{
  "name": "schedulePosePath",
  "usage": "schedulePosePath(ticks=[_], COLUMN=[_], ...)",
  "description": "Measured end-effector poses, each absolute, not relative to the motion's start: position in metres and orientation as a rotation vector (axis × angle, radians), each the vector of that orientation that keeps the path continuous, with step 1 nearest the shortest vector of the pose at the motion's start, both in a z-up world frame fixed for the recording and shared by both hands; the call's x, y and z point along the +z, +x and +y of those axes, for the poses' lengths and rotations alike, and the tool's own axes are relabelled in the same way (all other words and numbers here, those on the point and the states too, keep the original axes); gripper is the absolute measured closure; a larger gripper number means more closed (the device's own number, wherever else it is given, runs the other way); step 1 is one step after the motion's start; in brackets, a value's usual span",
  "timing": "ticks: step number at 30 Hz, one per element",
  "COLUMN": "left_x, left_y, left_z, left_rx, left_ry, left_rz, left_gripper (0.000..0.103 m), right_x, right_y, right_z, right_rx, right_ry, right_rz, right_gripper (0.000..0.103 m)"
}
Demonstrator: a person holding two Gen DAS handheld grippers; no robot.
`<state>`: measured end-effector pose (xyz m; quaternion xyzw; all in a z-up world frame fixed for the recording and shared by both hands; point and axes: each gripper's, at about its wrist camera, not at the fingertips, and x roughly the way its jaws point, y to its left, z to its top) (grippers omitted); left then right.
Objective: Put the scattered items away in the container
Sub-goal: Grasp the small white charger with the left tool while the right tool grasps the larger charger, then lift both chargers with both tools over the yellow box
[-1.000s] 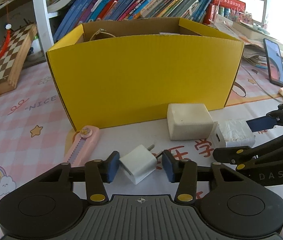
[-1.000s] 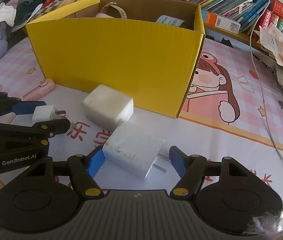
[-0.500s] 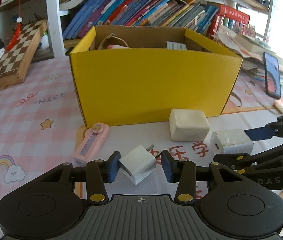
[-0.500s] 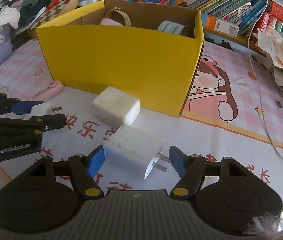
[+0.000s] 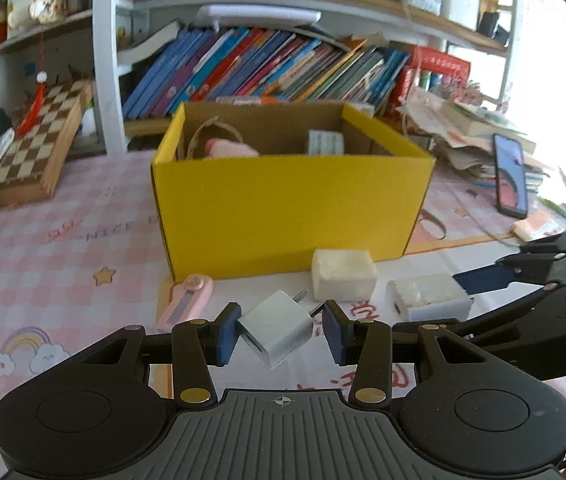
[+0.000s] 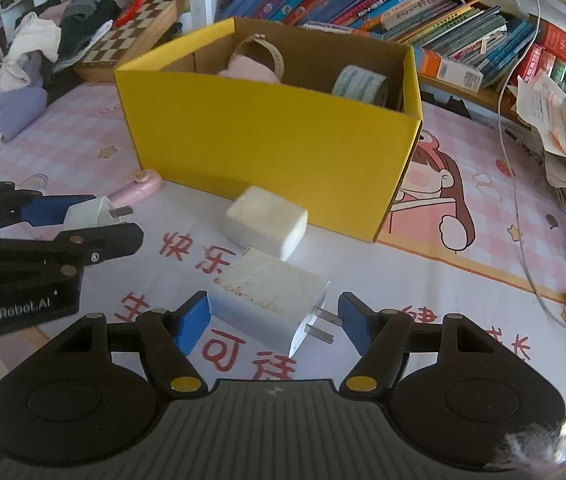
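My left gripper (image 5: 281,330) is shut on a small white plug adapter (image 5: 277,328) and holds it above the mat. My right gripper (image 6: 273,322) is shut on a larger dirty white charger (image 6: 269,300), its prongs pointing right. Both are lifted in front of the yellow cardboard box (image 5: 291,204), which is open at the top and holds a pink item, a strap and a tape roll (image 6: 359,84). A white block (image 5: 343,274) and a pink utility knife (image 5: 185,300) lie on the mat by the box's front wall.
Bookshelves stand behind the box. A chessboard case (image 5: 39,152) leans at the back left. A phone (image 5: 509,176), a cable and stacked papers sit at the right. Clothes (image 6: 43,52) are piled at the far left.
Both grippers have risen and drawn back with their chargers, so the box looks smaller and its inside now shows. The block and knife have not moved.
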<state>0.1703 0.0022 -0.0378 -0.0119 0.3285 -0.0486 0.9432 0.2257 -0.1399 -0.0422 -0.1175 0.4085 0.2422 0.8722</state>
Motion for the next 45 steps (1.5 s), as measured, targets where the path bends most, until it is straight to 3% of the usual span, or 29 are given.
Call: schedulePosePath(ticks=[25,45], left_x=[0.054,0.057], left_y=[0.183,0.265], left_z=[0.012,0.012], left_rx=[-0.142,-0.085], left_ry=[0.156,0.202], left_rz=[0.360,0.450], left_gripper=[0.060,0.060], right_x=[0.056,0.066], right_y=[0.233,0.338], right_z=[-0.141,-0.118], right_rx=[0.512,0.622], right_ry=[-0.219,-0.429], right_rz=[0.583,0.468], right_gripper=[0.035,0.035])
